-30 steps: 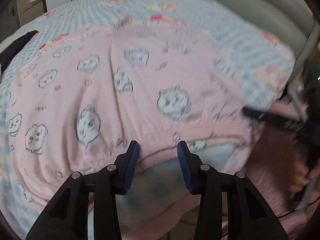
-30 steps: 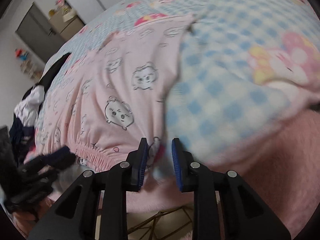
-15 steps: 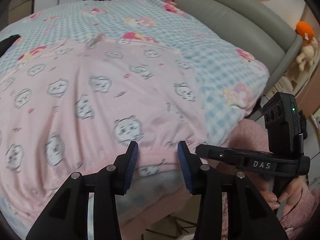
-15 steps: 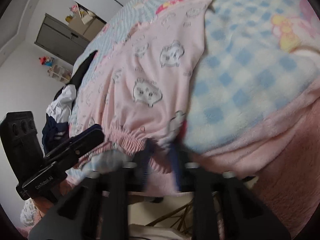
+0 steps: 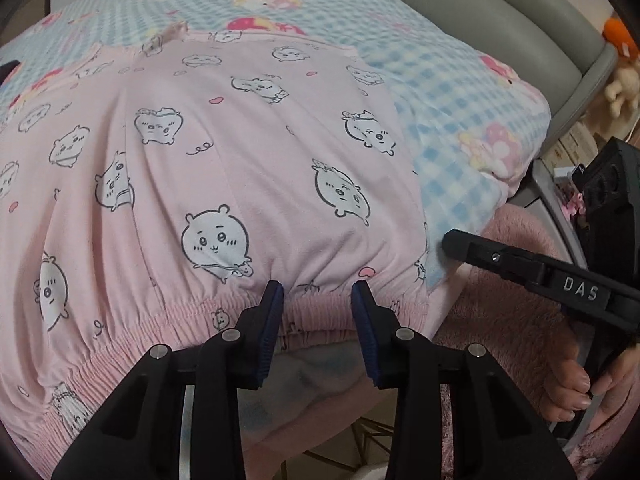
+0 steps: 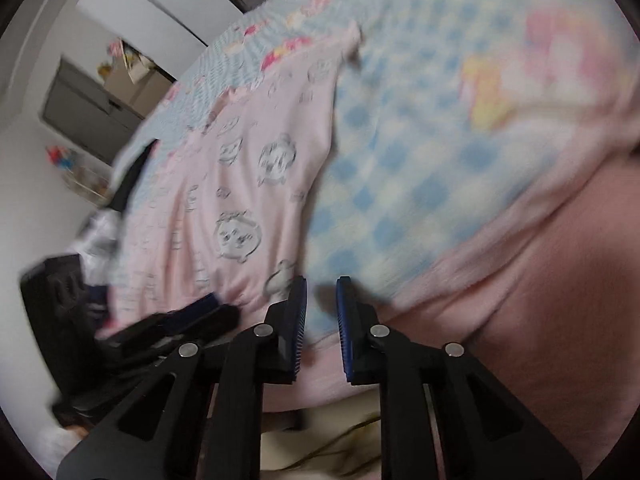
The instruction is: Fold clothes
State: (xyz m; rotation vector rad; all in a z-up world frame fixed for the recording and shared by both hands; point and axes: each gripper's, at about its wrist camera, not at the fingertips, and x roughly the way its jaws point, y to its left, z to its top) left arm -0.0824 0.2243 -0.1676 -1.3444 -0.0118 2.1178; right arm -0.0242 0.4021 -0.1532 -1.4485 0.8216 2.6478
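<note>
Pink pajama pants [image 5: 240,168] with white cartoon faces lie flat on a blue checked blanket [image 5: 452,112] on a bed. Their gathered elastic waistband [image 5: 312,316] is at the near edge. My left gripper [image 5: 318,300] is open, its jaws over the waistband near its right end, holding nothing. My right gripper [image 6: 321,292] is open and empty, just off the waistband's right corner at the bed edge; it also shows in the left wrist view [image 5: 520,264]. The pants [image 6: 248,184] are blurred in the right wrist view.
A grey padded headboard [image 5: 500,12] runs along the far right. A fluffy pink cover [image 6: 540,300] hangs over the near bed edge. Dark clothes [image 6: 128,176] lie at the bed's far left. Stuffed toys [image 5: 620,60] sit at the right.
The left gripper has moved closer to the waistband, near its right end. The right gripper, close to the waistband corner before, now sits just right of it, open, and its view is blurred.
</note>
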